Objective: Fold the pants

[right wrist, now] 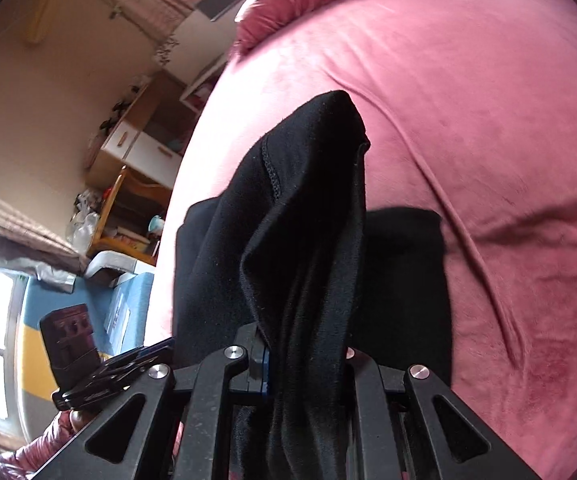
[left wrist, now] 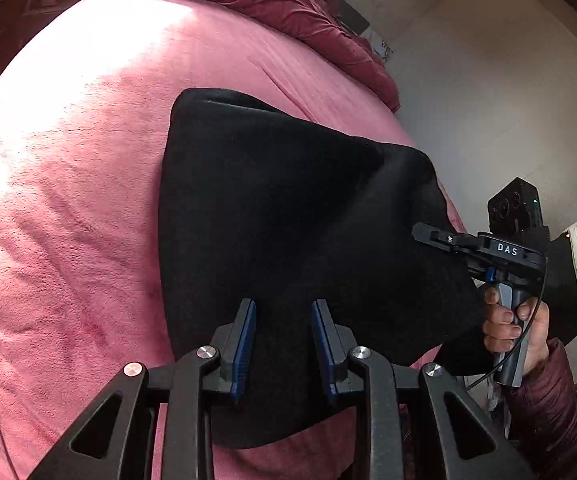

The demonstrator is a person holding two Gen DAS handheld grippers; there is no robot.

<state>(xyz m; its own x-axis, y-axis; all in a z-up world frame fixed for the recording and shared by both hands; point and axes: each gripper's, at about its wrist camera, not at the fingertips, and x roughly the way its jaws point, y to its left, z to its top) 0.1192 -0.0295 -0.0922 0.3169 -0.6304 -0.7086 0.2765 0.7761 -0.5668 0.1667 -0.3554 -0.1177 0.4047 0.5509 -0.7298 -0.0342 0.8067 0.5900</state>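
The black pants lie partly folded on the pink bed cover. My left gripper hovers over their near edge with its jaws apart and no cloth between them. My right gripper is at the pants' right edge, shut on the cloth and lifting it. In the right wrist view the pants drape up between the fingers of the right gripper, which is shut on them. The left gripper shows at lower left there.
A crumpled dark red quilt lies at the far end of the bed. A wall and floor are beyond the bed's right edge. Wooden shelves and drawers stand past the bed's left side in the right wrist view.
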